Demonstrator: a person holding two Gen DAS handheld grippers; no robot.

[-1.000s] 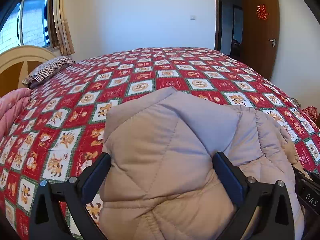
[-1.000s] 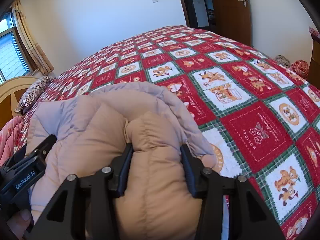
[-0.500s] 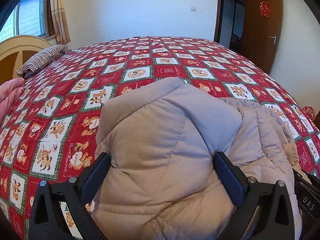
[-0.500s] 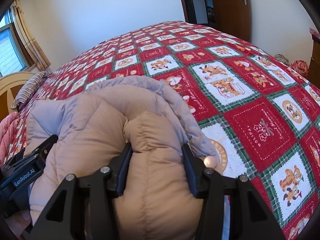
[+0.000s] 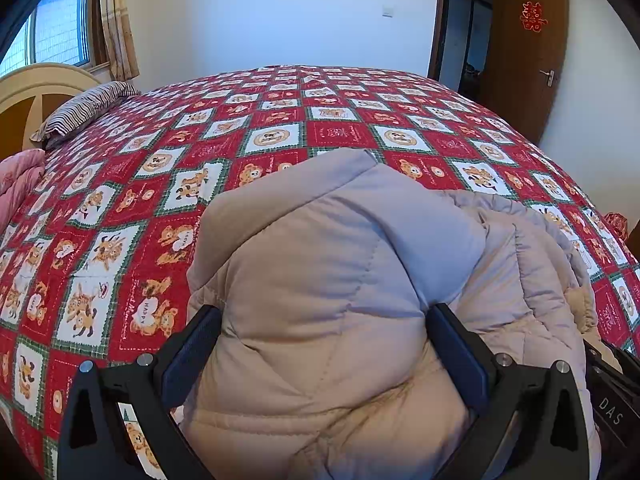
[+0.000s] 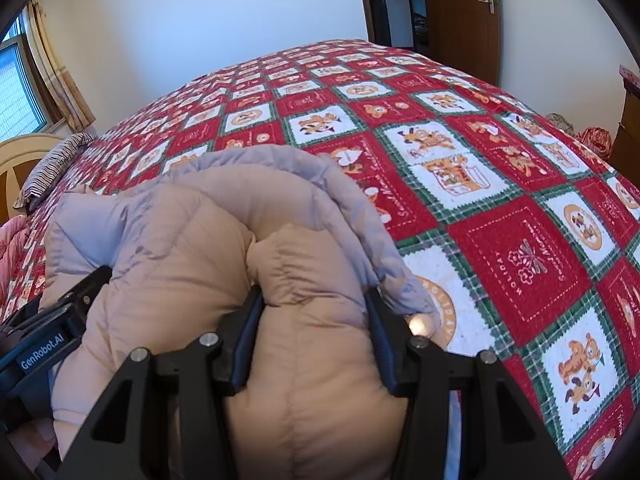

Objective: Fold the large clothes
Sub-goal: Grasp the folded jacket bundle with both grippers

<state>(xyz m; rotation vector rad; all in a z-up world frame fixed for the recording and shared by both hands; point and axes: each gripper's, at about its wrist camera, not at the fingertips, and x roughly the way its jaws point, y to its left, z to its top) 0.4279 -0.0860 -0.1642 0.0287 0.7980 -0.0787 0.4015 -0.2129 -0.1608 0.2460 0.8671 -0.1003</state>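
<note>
A beige quilted puffer coat (image 5: 320, 280) lies bunched at the near edge of the bed. My left gripper (image 5: 320, 332) is shut on a thick fold of it, the padding bulging between the fingers. My right gripper (image 6: 314, 320) is shut on another thick fold of the same coat (image 6: 200, 240). The two grippers sit side by side: the right one's body shows at the lower right of the left wrist view (image 5: 612, 408), the left one's body at the lower left of the right wrist view (image 6: 44, 348).
A red patchwork bedspread (image 5: 320, 132) with bear prints covers the bed. A striped pillow (image 5: 84, 108) and a wooden headboard (image 5: 36, 96) stand at far left, pink bedding (image 5: 16, 176) beside them. A brown door (image 5: 524, 52) is open at far right.
Both grippers have moved forward over the bed with the coat in their grip; the bedspread squares look closer. The grips have not changed.
</note>
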